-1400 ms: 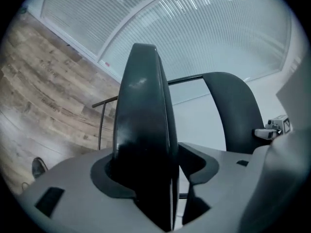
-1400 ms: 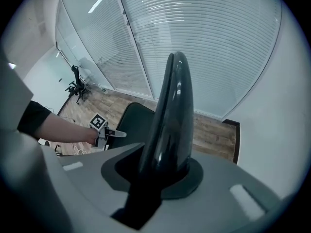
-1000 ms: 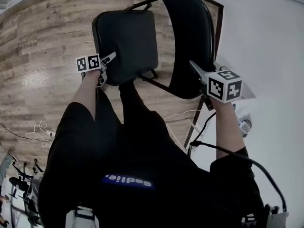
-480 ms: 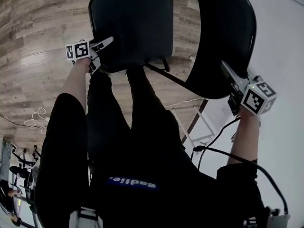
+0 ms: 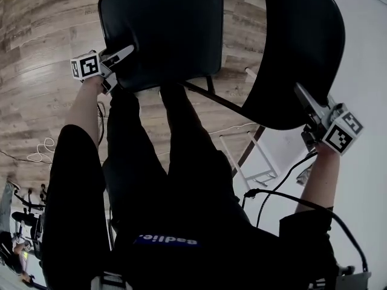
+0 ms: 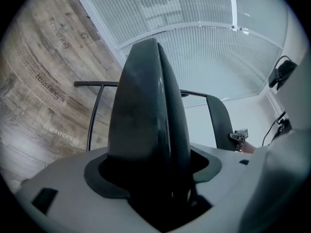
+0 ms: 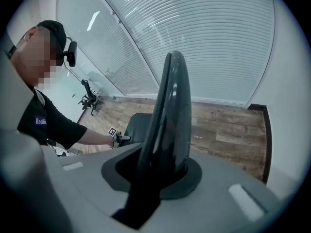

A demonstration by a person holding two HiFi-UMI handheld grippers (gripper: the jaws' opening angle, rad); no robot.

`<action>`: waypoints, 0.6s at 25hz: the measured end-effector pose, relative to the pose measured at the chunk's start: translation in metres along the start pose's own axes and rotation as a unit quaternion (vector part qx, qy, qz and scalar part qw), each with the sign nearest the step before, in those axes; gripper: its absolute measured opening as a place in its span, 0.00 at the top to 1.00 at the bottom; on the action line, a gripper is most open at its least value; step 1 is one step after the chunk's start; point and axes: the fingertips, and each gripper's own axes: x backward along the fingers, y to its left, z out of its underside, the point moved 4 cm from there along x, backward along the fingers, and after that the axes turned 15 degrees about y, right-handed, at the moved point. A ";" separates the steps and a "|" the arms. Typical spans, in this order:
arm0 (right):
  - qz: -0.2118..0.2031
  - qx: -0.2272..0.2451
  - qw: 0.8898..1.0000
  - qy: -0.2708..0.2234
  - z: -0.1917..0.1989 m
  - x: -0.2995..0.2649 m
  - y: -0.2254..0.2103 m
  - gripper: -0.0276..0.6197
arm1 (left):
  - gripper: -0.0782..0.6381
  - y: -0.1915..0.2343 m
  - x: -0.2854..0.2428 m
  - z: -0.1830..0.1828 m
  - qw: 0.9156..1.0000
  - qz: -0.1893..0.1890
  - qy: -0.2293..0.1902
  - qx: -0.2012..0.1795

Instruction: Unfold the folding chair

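The folding chair's black padded seat (image 5: 163, 29) fills the top middle of the head view, with its curved black backrest (image 5: 296, 47) to the right. My left gripper (image 5: 118, 62) grips the seat's near left corner; its jaws are opening with the seat's edge (image 6: 146, 110) still between them. My right gripper (image 5: 305, 101) is shut on the backrest's lower right rim, and that rim (image 7: 167, 115) stands up between its jaws. From the right gripper view I see the seat (image 7: 138, 127) and the left gripper (image 7: 121, 137) below it.
A thin black frame tube (image 5: 205, 95) runs under the seat. Wood plank flooring (image 5: 48, 71) lies to the left, a white surface (image 5: 363, 53) to the right. A white frame (image 5: 254, 162) and loose cables (image 5: 45, 153) lie on the floor. The person's legs stand just behind the chair.
Both grippers moved outward and down. The seat and the backrest have come closer to the camera and spread further apart.
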 end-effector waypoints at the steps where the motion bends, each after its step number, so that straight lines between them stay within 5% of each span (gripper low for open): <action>1: 0.002 0.000 1.000 -0.002 0.003 0.001 -0.001 0.84 | 0.44 -0.001 -0.002 0.001 1.000 0.005 -0.001 -0.003; 5: 0.006 0.002 1.000 -0.005 0.006 0.003 -0.002 0.83 | 0.43 -0.004 -0.001 0.001 1.000 -0.015 -0.007 -0.005; 9: 0.015 -0.004 1.000 -0.004 0.008 0.002 -0.001 0.82 | 0.30 0.001 0.012 0.002 0.995 -0.101 0.002 0.007; 15: 0.031 0.010 0.999 -0.001 0.001 0.001 0.005 0.82 | 0.29 -0.020 0.049 0.010 0.982 -0.187 -0.011 0.027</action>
